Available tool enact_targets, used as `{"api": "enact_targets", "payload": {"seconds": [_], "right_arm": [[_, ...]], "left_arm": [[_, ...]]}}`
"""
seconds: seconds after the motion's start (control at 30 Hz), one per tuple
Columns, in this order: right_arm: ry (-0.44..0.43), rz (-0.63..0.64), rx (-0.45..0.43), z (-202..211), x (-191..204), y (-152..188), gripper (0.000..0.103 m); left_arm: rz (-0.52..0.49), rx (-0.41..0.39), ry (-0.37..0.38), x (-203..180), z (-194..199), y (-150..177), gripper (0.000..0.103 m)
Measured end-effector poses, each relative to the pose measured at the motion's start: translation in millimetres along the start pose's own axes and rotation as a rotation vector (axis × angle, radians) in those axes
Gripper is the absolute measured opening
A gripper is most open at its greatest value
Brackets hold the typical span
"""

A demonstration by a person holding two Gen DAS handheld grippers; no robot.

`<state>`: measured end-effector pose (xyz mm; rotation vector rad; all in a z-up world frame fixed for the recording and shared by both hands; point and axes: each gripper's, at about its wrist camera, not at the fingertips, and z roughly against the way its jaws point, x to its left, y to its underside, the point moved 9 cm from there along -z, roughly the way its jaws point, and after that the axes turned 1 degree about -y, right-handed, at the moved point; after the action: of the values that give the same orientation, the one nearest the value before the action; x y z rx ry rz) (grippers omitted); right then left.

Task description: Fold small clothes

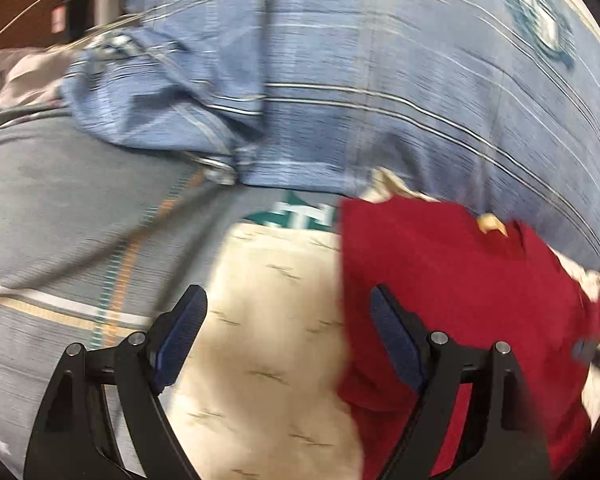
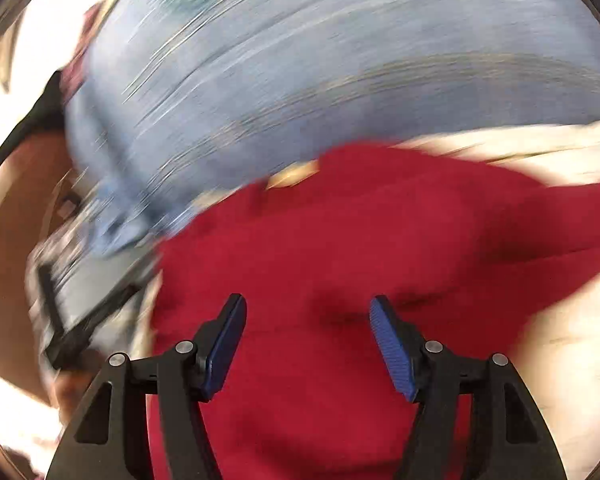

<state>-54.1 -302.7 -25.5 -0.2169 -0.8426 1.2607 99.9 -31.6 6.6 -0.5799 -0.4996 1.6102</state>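
Note:
A red garment [image 1: 452, 280] lies on a cream patterned cloth [image 1: 268, 320], on a bed with a blue-grey striped cover [image 1: 380, 80]. My left gripper [image 1: 288, 304] hangs open above the cream cloth, just left of the red garment's edge, with nothing between its blue pads. In the right wrist view the red garment [image 2: 340, 248] fills the lower middle, rumpled with a shadowed crease. My right gripper [image 2: 306, 312] stands open over it, pads apart and pressing on nothing. Both views are blurred by motion.
A bunched blue striped fabric [image 1: 160, 92] lies at the back left of the bed. A white charger and cable [image 1: 100, 4] rest on a brown surface beyond. A dark blurred frame [image 2: 60, 312] shows at the left of the right wrist view.

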Motion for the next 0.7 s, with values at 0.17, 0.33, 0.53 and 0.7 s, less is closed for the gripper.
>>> {"api": "enact_targets", "payload": {"seconds": [0.17,0.33,0.53,0.7], "right_arm": [[-0.176,0.165,0.148,-74.8,98.6,43.0,0.066],[-0.095,0.319,0.124,-118.6,144.5,52.4,0.068],[-0.119,0.361,0.040,-137.9,173.1,32.3,0.067],[-0.188,0.426,0.083,-161.0,206.4,44.1,0.061]], "left_arm": [[0.051,-0.005,-0.006,21.2,3.9,-5.4,0.084],[0.060,-0.024,-0.003,29.1,10.6,-12.9,0.084],[0.098,-0.033,-0.007,45.6,17.4,-21.8,0.084],[0.142,-0.069,-0.031,65.5,27.0,-33.0,0.084]]}}
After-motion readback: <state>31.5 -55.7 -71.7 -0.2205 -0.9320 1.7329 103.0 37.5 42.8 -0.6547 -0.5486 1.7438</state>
